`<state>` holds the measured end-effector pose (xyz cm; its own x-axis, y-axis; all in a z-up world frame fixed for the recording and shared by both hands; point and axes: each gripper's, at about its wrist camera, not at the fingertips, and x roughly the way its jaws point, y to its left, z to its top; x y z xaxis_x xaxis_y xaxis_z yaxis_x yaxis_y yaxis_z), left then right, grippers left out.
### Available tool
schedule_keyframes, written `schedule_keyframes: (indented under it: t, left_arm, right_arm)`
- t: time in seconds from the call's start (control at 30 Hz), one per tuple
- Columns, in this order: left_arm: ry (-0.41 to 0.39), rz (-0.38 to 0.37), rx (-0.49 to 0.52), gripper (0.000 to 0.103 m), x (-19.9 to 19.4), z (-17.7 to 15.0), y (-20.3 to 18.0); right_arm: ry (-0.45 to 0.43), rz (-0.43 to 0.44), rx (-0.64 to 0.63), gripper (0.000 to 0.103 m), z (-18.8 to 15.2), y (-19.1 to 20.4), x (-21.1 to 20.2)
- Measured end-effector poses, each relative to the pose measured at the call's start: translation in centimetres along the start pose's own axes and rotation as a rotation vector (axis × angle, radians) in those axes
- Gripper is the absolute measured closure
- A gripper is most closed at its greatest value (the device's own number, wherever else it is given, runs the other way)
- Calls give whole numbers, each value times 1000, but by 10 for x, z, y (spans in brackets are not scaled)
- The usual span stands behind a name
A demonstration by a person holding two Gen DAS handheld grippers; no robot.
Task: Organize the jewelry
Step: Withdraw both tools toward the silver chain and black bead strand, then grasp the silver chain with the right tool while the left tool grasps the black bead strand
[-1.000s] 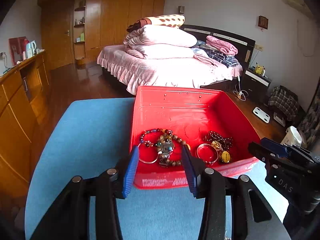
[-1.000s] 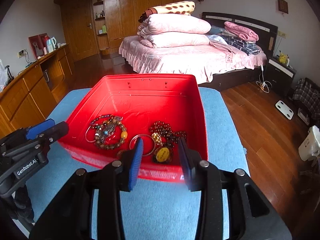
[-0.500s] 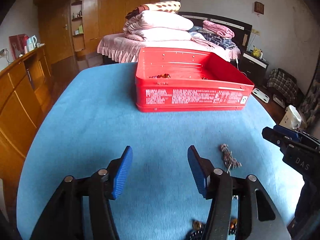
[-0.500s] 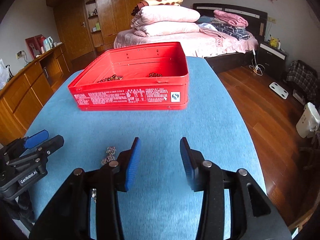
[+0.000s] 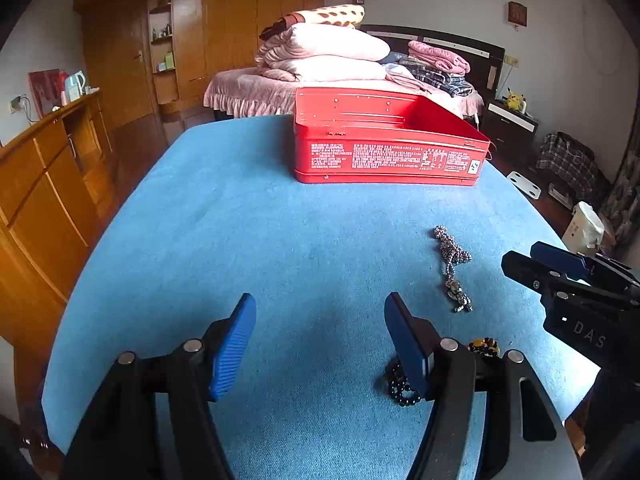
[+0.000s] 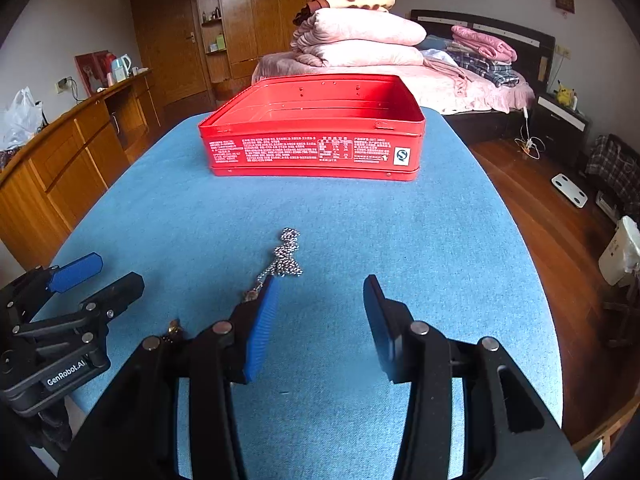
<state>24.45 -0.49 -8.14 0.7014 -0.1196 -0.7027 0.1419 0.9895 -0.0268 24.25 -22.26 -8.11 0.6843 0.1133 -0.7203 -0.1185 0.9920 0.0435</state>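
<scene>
A red tin box (image 5: pixel 384 140) stands open at the far side of the blue table (image 5: pixel 240 220); it also shows in the right wrist view (image 6: pixel 316 136). Its contents are hidden by its wall. A silver ball-chain necklace (image 5: pixel 452 264) lies on the cloth between the grippers, seen also in the right wrist view (image 6: pixel 286 256). A dark bead bracelet with amber beads (image 5: pixel 404 384) lies partly behind my left gripper's right finger. My left gripper (image 5: pixel 320 344) is open and empty. My right gripper (image 6: pixel 320 320) is open and empty, just right of the necklace.
A wooden sideboard (image 5: pixel 44 184) runs along the left. A bed with piled pink bedding (image 6: pixel 360 40) stands behind the table. Wooden floor, a white bin (image 6: pixel 622 252) and a scale (image 6: pixel 570 190) lie to the right of the table edge.
Both grippers have pulled back from above the tin toward the near side of the table. The necklace and bead bracelet have come into view.
</scene>
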Motion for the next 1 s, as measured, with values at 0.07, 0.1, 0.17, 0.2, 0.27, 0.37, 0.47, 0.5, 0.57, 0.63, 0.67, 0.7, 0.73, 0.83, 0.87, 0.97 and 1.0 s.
schedule_keyframes:
  t: [0.07, 0.1, 0.17, 0.2, 0.27, 0.37, 0.47, 0.5, 0.57, 0.63, 0.67, 0.7, 0.73, 0.83, 0.87, 0.97, 1.0]
  left_arm:
    - [0, 3, 5, 37, -1, -3, 1]
    - [2, 5, 4, 37, -1, -4, 2]
    - [5, 6, -4, 37, 0, -5, 5]
    - [8, 9, -9, 37, 1, -5, 7]
    - [11, 19, -22, 37, 3, -6, 13]
    - [14, 40, -32, 37, 8, -6, 21]
    - [15, 61, -44, 37, 12, -5, 29]
    - [15, 68, -50, 37, 14, -5, 32]
    - [14, 72, -57, 37, 16, -6, 38]
    - [14, 72, -64, 37, 17, -7, 43]
    - [13, 71, -68, 37, 17, -8, 45]
    - [13, 70, -71, 37, 17, -9, 46]
    - [13, 70, -75, 37, 18, -9, 48]
    - [12, 69, -84, 37, 18, -10, 53]
    - [11, 70, -87, 37, 18, -10, 55]
    - [9, 69, -88, 36, 18, -12, 59]
    - [8, 69, -89, 35, 17, -12, 60]
  right_arm:
    - [1, 6, -5, 59, 0, 4, -1]
    - [1, 10, -7, 59, 0, 6, 0]
    - [4, 22, -6, 59, 0, 7, 1]
    - [7, 31, -2, 59, 1, 6, 2]
    - [17, 39, 20, 59, 2, -1, 5]
    - [40, 33, 40, 59, 3, -11, 13]
    - [64, 48, 57, 59, 0, -19, 20]
    - [74, 59, 65, 59, -1, -21, 23]
    - [86, 86, 75, 59, -1, -22, 27]
    - [91, 95, 69, 59, 2, -18, 29]
    - [92, 97, 61, 59, 4, -15, 30]
    - [92, 102, 53, 59, 5, -11, 31]
    - [93, 110, 47, 59, 8, -8, 32]
    - [106, 119, 28, 59, 15, 3, 40]
    - [110, 117, 21, 59, 17, 7, 43]
    - [129, 105, 5, 59, 23, 14, 55]
    - [129, 87, -5, 59, 24, 17, 58]
